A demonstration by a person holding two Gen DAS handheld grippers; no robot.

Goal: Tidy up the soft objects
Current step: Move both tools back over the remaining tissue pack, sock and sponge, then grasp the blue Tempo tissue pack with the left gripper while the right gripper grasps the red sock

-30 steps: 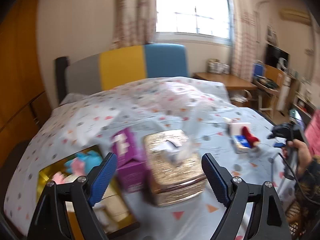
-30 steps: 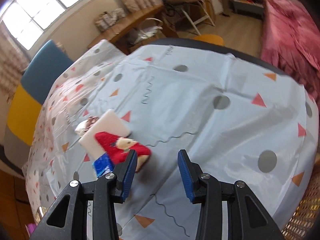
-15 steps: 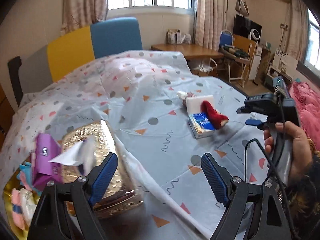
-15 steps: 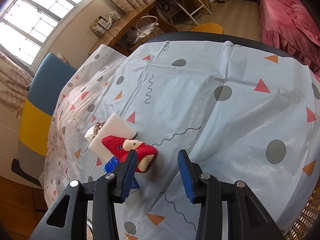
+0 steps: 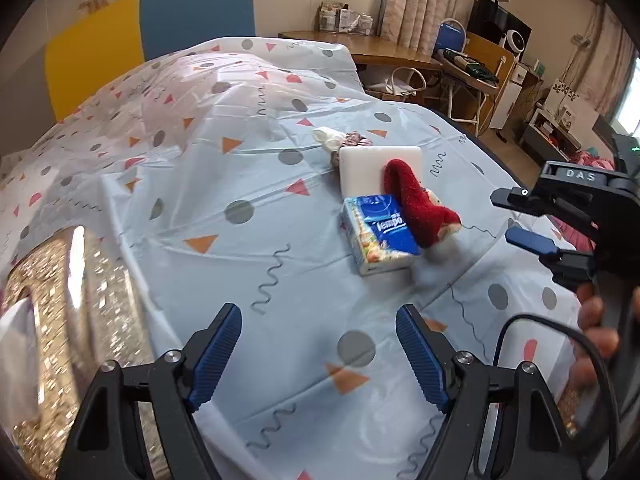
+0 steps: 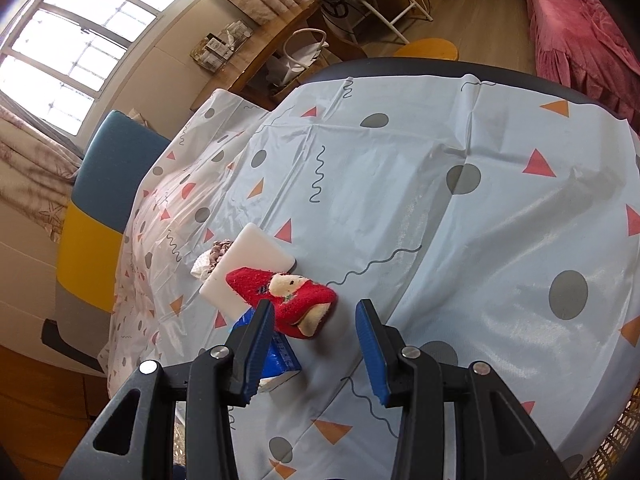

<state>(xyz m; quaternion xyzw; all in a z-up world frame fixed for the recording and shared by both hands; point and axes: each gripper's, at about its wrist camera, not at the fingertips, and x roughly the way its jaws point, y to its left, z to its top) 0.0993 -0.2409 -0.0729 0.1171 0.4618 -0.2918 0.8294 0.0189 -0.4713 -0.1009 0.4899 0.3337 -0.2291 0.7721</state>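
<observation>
While empty, gripper [image 6: 314, 346] nears sock [image 6: 288, 294].

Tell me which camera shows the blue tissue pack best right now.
The left wrist view: the blue tissue pack lies fully visible, label up, beside the red plush sock. In the right wrist view only a corner of the pack shows, hidden behind the right tool's finger and the sock.
</observation>
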